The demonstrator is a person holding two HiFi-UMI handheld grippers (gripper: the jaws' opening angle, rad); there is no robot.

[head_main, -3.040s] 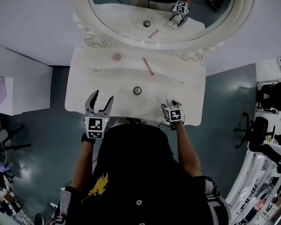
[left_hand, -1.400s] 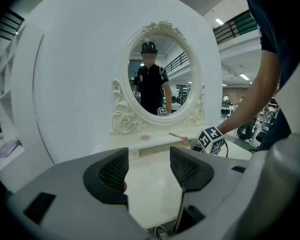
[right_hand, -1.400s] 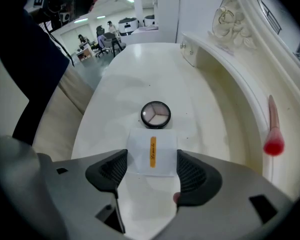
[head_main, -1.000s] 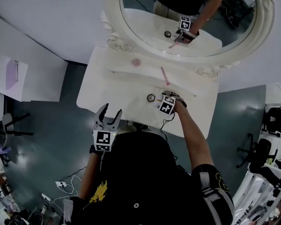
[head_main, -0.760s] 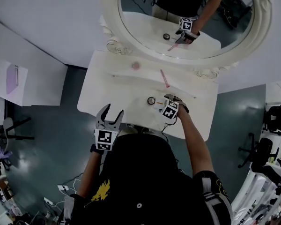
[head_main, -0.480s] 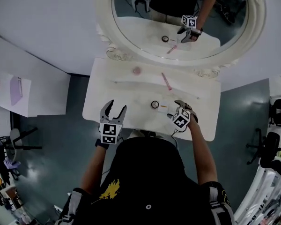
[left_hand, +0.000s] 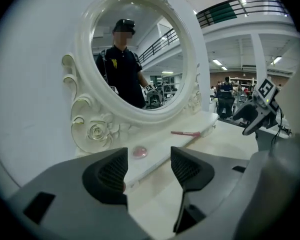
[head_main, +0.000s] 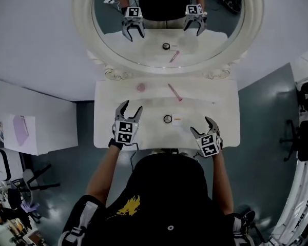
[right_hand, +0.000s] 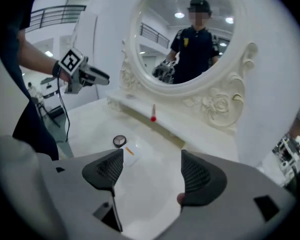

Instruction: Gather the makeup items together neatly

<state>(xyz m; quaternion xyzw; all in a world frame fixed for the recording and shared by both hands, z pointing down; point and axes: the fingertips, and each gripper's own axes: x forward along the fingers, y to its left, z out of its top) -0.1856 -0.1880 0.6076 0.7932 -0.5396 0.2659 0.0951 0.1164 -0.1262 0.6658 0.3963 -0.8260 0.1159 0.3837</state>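
Pink slender pencil (head_main: pixel 174 92), small round dark-rimmed compact (head_main: pixel 167 119)

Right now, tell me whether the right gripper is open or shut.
Open. In its own view, the right gripper has jaws apart with only bare vanity top between them; the round compact lies ahead, untouched.

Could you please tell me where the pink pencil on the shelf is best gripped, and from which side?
Probably mid-shaft on the pink pencil, coming down from above and the front, jaws crosswise to its length. It lies flat and slanted on the raised shelf, with the mirror frame close behind, so a rear approach looks blocked.
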